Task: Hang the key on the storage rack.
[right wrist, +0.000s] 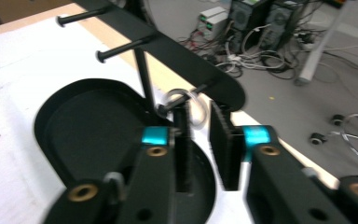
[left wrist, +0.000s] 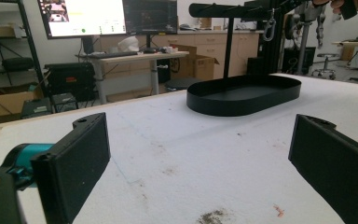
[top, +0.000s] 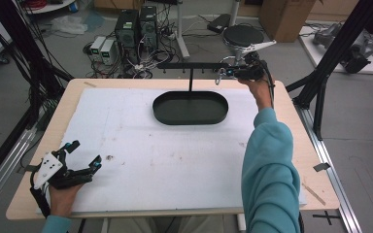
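Observation:
A black oval tray (top: 190,120) sits at the far middle of the table, and a post rises from it to a black crossbar (top: 189,65) with pegs. A silver ring clip (top: 219,75) hangs on the crossbar's right end peg (right wrist: 186,99). My right gripper (top: 230,72) is held up at that peg. Its jaws stand a little apart around the ring clip (right wrist: 200,109), and a gap shows between the pads. My left gripper (top: 85,153) rests near the table's front left corner, open wide with nothing between its jaws (left wrist: 200,158). It faces the tray (left wrist: 242,105).
A white sheet (top: 141,145) covers the wooden table (top: 291,121). Black frame posts (top: 340,48) stand at both sides. Computers and cables (top: 136,29) lie on the floor beyond the far edge. Other bare pegs (right wrist: 79,17) stick out along the crossbar.

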Demonstrator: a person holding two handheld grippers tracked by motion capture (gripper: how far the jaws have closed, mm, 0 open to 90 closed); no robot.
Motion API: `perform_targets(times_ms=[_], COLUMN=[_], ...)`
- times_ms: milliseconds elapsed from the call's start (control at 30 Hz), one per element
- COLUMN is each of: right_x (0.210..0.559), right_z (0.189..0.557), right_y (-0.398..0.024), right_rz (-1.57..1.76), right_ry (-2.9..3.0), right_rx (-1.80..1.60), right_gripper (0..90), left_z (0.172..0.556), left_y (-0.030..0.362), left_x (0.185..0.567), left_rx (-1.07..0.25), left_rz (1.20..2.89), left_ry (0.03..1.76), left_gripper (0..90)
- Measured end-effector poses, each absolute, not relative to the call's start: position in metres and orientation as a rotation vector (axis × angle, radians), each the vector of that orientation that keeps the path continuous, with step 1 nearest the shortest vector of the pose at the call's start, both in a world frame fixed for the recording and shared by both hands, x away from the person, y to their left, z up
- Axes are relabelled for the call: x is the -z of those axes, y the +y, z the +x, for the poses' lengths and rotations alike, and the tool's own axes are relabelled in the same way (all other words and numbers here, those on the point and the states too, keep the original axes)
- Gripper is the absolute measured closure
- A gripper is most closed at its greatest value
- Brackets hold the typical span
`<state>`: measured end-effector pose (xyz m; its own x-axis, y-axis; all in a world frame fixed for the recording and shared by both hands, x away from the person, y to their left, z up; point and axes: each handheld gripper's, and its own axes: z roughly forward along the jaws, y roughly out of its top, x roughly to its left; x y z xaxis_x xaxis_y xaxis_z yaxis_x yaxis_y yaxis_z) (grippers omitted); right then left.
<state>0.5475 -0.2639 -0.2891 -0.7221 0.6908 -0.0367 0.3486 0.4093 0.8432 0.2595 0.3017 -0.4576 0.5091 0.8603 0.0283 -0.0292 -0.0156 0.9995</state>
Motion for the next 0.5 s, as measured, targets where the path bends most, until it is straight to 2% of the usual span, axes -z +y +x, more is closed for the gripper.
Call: perform_targets(times_ms=[67, 300, 333, 400, 433, 500], right_x=[0.289, 0.285, 0.284, 0.281, 0.279, 0.273], right_z=[0.547, 0.537, 0.534, 0.529, 0.527, 0.52], right_y=[-0.266, -0.273, -0.274, -0.276, -0.276, -0.276], right_rz=[0.915, 1.081, 1.108, 1.09, 1.079, 1.072], right_ry=[2.283, 2.145, 2.132, 2.137, 2.128, 2.11], right_rx=[-1.232, -1.248, -1.27, -1.288, -1.289, -1.307], right_gripper=[67.6, 13.3, 9.4, 7.5, 1.0, 0.6], left_z=[0.259, 0.26, 0.26, 0.26, 0.26, 0.26], left_y=[0.302, 0.302, 0.302, 0.302, 0.302, 0.302], left_x=[0.458, 0.457, 0.457, 0.458, 0.458, 0.457], left_rx=[-0.834, -0.831, -0.833, -0.833, -0.834, -0.834], left_rz=[1.415, 1.421, 1.42, 1.418, 1.418, 1.42], left_ry=[0.78, 0.782, 0.782, 0.781, 0.781, 0.78], left_gripper=[5.7, 5.7, 5.7, 5.8, 5.8, 5.7])
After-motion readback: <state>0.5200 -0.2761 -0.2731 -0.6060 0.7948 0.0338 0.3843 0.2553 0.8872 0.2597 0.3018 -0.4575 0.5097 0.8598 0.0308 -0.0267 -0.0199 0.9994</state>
